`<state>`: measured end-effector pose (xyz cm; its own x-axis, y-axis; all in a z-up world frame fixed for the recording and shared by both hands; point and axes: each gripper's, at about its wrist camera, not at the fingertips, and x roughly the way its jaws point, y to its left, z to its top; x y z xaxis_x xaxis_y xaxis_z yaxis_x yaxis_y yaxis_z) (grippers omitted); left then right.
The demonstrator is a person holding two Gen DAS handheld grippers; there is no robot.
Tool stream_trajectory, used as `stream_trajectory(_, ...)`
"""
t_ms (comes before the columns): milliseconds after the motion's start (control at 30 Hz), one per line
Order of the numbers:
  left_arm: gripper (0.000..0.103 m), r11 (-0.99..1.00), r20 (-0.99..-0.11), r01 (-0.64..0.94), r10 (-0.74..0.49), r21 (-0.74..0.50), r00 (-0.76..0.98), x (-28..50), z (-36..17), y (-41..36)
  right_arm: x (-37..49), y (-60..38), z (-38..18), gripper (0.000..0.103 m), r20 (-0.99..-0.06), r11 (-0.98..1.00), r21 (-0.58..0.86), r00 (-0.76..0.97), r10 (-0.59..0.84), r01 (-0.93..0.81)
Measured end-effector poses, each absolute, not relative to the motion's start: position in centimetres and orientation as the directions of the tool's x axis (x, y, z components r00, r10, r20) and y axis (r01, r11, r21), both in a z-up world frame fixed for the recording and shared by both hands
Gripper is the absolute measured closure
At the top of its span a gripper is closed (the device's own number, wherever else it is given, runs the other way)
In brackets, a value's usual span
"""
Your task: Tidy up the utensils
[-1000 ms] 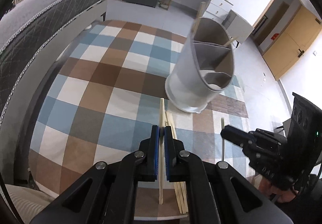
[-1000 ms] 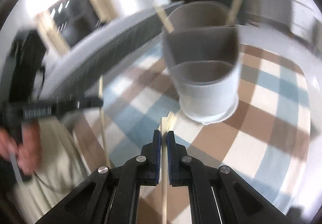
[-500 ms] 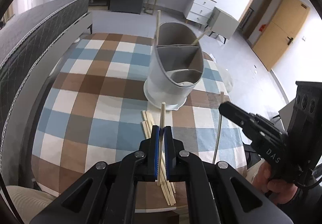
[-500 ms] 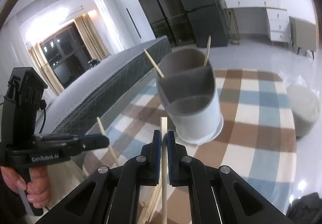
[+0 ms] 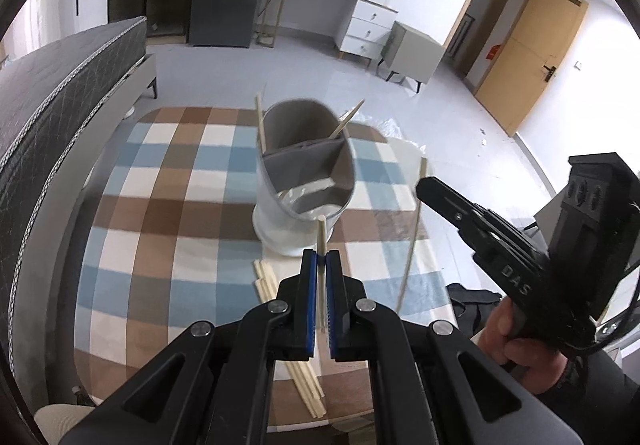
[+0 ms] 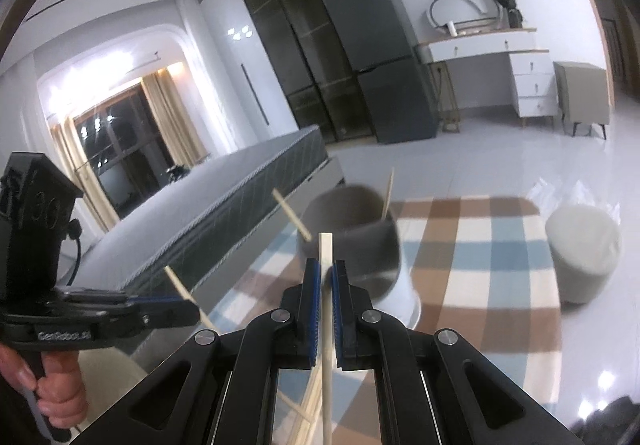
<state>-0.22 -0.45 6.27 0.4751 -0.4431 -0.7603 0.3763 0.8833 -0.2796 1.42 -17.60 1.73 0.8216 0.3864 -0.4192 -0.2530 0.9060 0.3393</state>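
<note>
A grey divided utensil holder stands on the checked tablecloth with two wooden chopsticks leaning in its far compartment. My left gripper is shut on one chopstick, held above the cloth just in front of the holder. Loose chopsticks lie on the cloth under it. To the right, my right gripper grips another chopstick. In the right wrist view the right gripper is shut on its chopstick, with the holder beyond and the left gripper at the left.
A dark mattress runs along the table's left side. A round pale stool stands on the floor to the right. A person's hand holds the right gripper's handle. A fridge, a white dresser and a door stand far back.
Both grippers have risen with their chopsticks still clamped. The holder now sits lower and farther off in both views, and the right wrist view has tilted up toward the room.
</note>
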Motion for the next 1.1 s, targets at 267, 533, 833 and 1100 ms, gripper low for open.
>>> stream_trajectory(267, 0.103, 0.854, -0.716, 0.424, -0.496, -0.300, 0.492, 1.5, 10.4, -1.2, 3.9, -18.4, 6.7, 0.098, -0.337, 0.914, 0.319, 0.871, 0.357, -0.252)
stream_trajectory(533, 0.103, 0.838, -0.658, 0.423, -0.538, -0.346, 0.527, 5.4, 15.2, -0.7, 7.5, -17.5, 12.1, 0.098, -0.225, 0.924, 0.263, 0.913, 0.340, -0.279)
stream_trajectory(833, 0.103, 0.853, -0.631, 0.417, -0.516, -0.315, 0.579, 10.0, 16.7, 0.3, 12.2, -15.1, 13.7, 0.098, -0.191, 0.934, 0.198, 0.923, 0.334, -0.297)
stream_trajectory(1100, 0.103, 0.869, -0.646, 0.384, -0.491, -0.314, 0.585, 13.2, 14.5, 1.2, 15.3, -14.3, 10.8, 0.098, -0.223, 0.937, 0.211, 0.919, 0.325, -0.280)
